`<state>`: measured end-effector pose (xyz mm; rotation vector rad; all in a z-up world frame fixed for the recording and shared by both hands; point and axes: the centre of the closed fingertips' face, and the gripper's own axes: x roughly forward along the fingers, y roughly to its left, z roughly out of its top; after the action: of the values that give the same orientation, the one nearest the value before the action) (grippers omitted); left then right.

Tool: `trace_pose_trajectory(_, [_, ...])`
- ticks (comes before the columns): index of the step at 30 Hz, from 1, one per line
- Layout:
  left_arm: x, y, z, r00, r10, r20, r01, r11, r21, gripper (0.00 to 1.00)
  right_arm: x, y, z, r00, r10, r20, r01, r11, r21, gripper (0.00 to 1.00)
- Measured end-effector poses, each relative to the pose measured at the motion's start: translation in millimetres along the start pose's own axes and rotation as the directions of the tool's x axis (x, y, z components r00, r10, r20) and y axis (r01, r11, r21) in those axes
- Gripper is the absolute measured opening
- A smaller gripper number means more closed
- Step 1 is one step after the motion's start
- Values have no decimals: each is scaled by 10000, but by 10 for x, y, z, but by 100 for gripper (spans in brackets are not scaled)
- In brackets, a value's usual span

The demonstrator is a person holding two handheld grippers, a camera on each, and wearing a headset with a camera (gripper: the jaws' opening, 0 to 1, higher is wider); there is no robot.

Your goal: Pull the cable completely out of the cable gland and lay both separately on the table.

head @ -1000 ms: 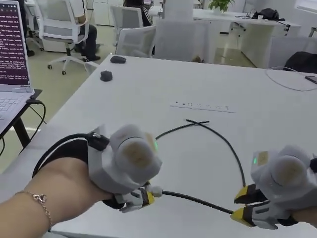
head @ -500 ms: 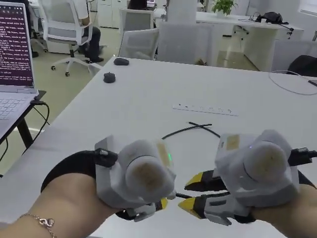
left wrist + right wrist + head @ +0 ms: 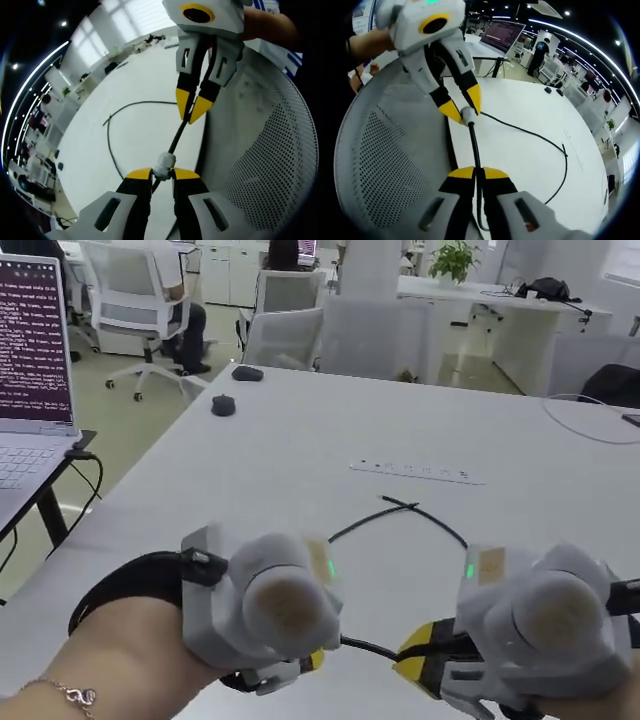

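A white cable gland (image 3: 164,164) sits between the yellow tips of my left gripper (image 3: 162,173), which is shut on it. A black cable (image 3: 111,145) runs out of the gland and loops over the white table (image 3: 300,470). My right gripper (image 3: 478,173) is shut on the cable (image 3: 525,132) a short way from the gland (image 3: 468,116). In the head view both grippers hover over the table's near edge, left gripper (image 3: 300,665) and right gripper (image 3: 415,668) facing each other, with a short stretch of cable (image 3: 365,647) between them. The gland is hidden there.
A laptop (image 3: 30,370) stands on a side stand at the left. Two mice (image 3: 222,406) (image 3: 247,373) and a white strip (image 3: 415,471) lie farther back on the table. Office chairs (image 3: 285,335) stand behind. A perforated white chair seat (image 3: 270,165) lies below the grippers.
The right gripper slid left along the cable toward the gland, came very close half a second ago, and now stands slightly farther right. The left gripper kept its hold.
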<state>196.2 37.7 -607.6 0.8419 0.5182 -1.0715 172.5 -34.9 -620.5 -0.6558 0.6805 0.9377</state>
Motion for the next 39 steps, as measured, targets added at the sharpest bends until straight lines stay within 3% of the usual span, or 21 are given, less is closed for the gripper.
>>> trace_pose_trajectory(5, [-23, 29, -61, 9999, 62, -112, -64, 9999, -131, 16, -12, -148, -356, 9942, -460, -977, 484, 9986, 220, 3])
trace_pose_trajectory(9, [-34, 42, -105, 9996, 115, -242, -120, 9998, -186, 16, -12, -302, -723, 9668, -913, -2385, 901, 9958, -157, 4])
trace_pose_trajectory(12, [-44, 27, -106, 9996, 72, -257, -78, 9997, -238, 16, -23, -295, -831, 9543, -704, -2905, 758, 9971, 74, 5])
trace_pose_trajectory(15, [-38, 4, -101, 9993, 89, -351, -95, 9998, -180, 16, -11, -233, -714, 9638, -516, -2617, 591, 9980, 206, 11])
trace_pose_trajectory(18, [-11, -44, -71, 9996, -48, -291, 39, 9995, -305, 16, 44, -111, -537, 9668, -190, -2547, 237, 9996, 153, 18])
trace_pose_trajectory(19, [-2, -57, -61, 9996, -66, -292, 58, 9996, -282, 16, 96, -18, -389, 9768, 197, -2134, -179, 9998, 102, 19])
trace_pose_trajectory(22, [17, -89, -24, 9996, -63, -275, 59, 9999, -146, 16, 157, 136, -42, 9910, 756, -1103, -724, 9969, 323, 21])
trace_pose_trajectory(24, [16, -108, 8, 9997, -123, -188, 120, 9998, -154, 16, 177, 200, 175, 9945, 962, -412, -942, 9944, 472, 22])
trace_pose_trajectory(27, [19, -130, 49, 9998, -128, -120, 127, 9999, -43, 16, 195, 265, 360, 9930, 1181, 61, -1182, 9924, 340, 19])
trace_pose_trajectory(30, [17, -151, 83, 9999, -167, -18, 167, 9999, 5, 16, 221, 260, 400, 9942, 1078, 25, -1079, 9941, 93, 13])
trace_pose_trajectory(31, [18, -159, 91, 9998, -197, 10, 197, 9998, 2, 16, 219, 236, 375, 9951, 978, -115, -978, 9952, -32, 5])
trace_pose_trajectory(35, [16, -159, 84, 9997, -240, 100, 241, 9997, -48, 16, 217, 230, 336, 9956, 935, 27, -935, 9956, 17, 3])
trace_pose_trajectory(39, [15, -97, -19, 9998, -132, -147, 131, 9999, -66, 16, 191, 205, 187, 9963, 815, -273, -819, 9966, -127, 3])
